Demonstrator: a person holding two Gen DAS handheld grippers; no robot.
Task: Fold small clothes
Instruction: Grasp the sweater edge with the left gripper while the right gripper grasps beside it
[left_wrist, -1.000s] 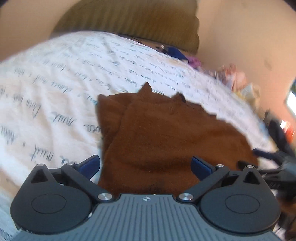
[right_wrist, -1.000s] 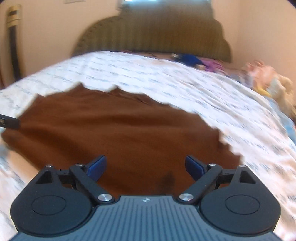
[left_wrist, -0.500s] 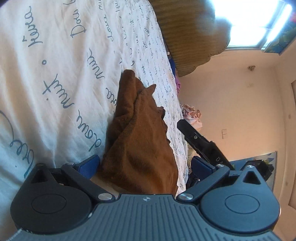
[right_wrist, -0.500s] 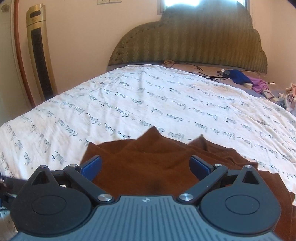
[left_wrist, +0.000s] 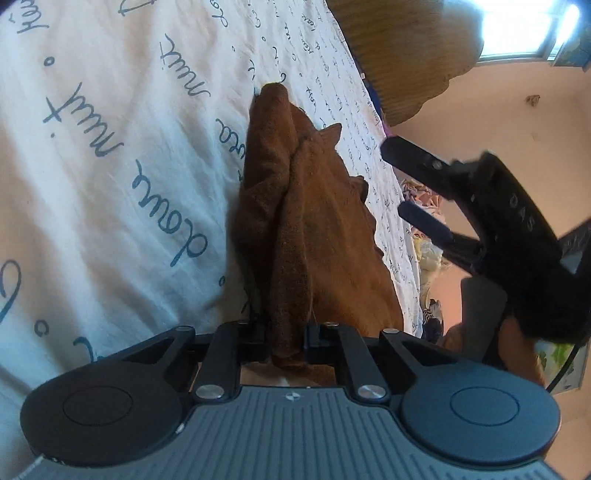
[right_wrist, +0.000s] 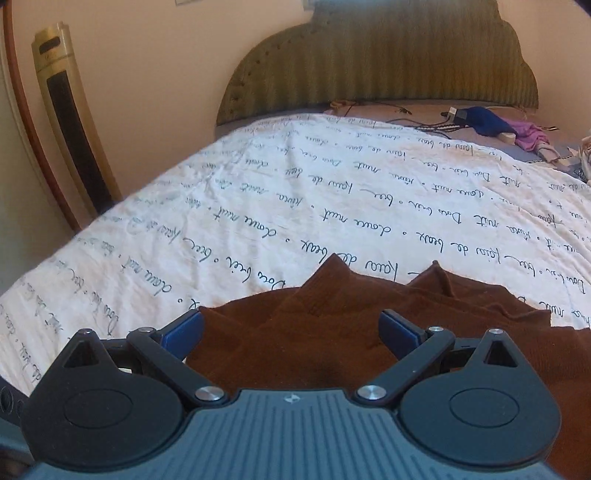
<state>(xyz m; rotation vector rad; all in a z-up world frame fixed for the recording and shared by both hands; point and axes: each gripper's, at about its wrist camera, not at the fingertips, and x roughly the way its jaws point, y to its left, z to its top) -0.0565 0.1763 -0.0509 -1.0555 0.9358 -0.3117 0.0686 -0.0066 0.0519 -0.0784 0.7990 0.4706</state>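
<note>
White bedding printed with blue handwritten script (right_wrist: 332, 206) covers the bed and fills most of both views; behind it in the right wrist view stands an olive ribbed upholstered headboard with a scalloped top (right_wrist: 380, 62), and a tall gold and black tower fan (right_wrist: 70, 118) leans against the peach wall at the upper left. Near the headboard, at the upper right of that view, lie a blue cloth (right_wrist: 487, 120) and a purple cloth (right_wrist: 528, 134).

A small brown knitted garment (left_wrist: 317, 221) lies on the bedding, bunched into a long ridge that runs from the middle of the left wrist view down to its lower centre. The left gripper (left_wrist: 287, 338) is closing its jaws on the near edge of this garment, and a fold of the brown cloth is squeezed between them.

In the right wrist view the same garment spreads across the lower centre and lower right, two pointed tips rising along its far edge. The right gripper (right_wrist: 291, 330) has its blue pads (right_wrist: 397, 328) spread wide apart above the cloth, with nothing pinched. It also shows at the right of the left wrist view, hovering beside the garment.
</note>
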